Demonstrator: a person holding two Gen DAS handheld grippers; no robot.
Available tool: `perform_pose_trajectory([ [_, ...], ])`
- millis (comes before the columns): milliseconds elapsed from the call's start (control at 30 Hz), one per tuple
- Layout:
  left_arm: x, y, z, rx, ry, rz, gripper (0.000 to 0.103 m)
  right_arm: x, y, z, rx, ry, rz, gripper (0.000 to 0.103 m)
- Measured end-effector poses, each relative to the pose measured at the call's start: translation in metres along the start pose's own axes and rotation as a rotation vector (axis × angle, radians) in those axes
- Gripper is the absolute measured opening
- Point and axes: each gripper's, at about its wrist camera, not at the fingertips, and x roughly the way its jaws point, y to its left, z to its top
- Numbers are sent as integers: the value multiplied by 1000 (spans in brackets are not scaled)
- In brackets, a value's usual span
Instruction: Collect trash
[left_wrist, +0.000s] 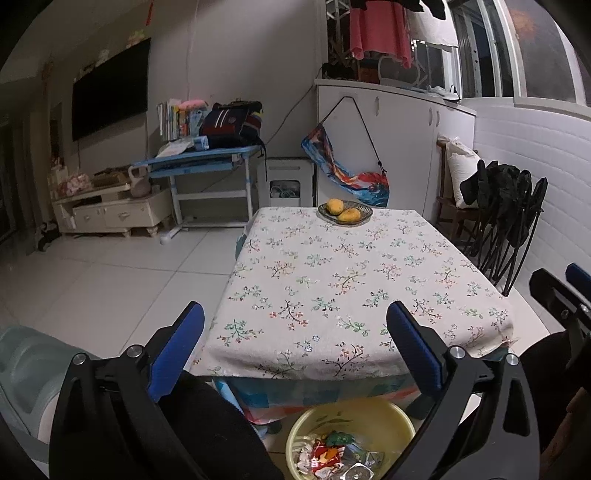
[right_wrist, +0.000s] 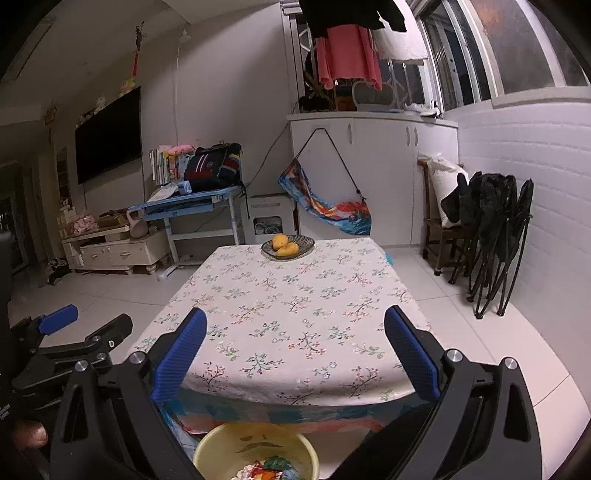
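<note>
Yellow basin | crumpled wrappers inside | red, white, silver

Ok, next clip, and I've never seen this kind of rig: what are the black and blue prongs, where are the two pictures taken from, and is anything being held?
No robot here: a person carries a two-finger gripper in each hand, with a wide-angle camera on each looking along its fingers. One picture comes from the left gripper, the other from the right gripper. The blue prongs are the fingers. Both grippers are open and empty. Ahead is a table with a flowered cloth, bare except for a dish of yellow fruit at the far end. Below the near edge sits a yellow basin holding wrappers, the collected trash.
</note>
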Motion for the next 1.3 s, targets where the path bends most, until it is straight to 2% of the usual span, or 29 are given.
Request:
perform_pose_trajectory([
  [333,-15,13,4,-10,-23,26,96,-21,-6,-3,-28,-60,-44,96],
  [433,-13,15,3,-19,-19,28,96,-17,-11,-4,-2,-55,-46,96],
  [1300,-3,17,0,-16,5,49,96,-14,-5,-10,-38,-44,-59,96],
])
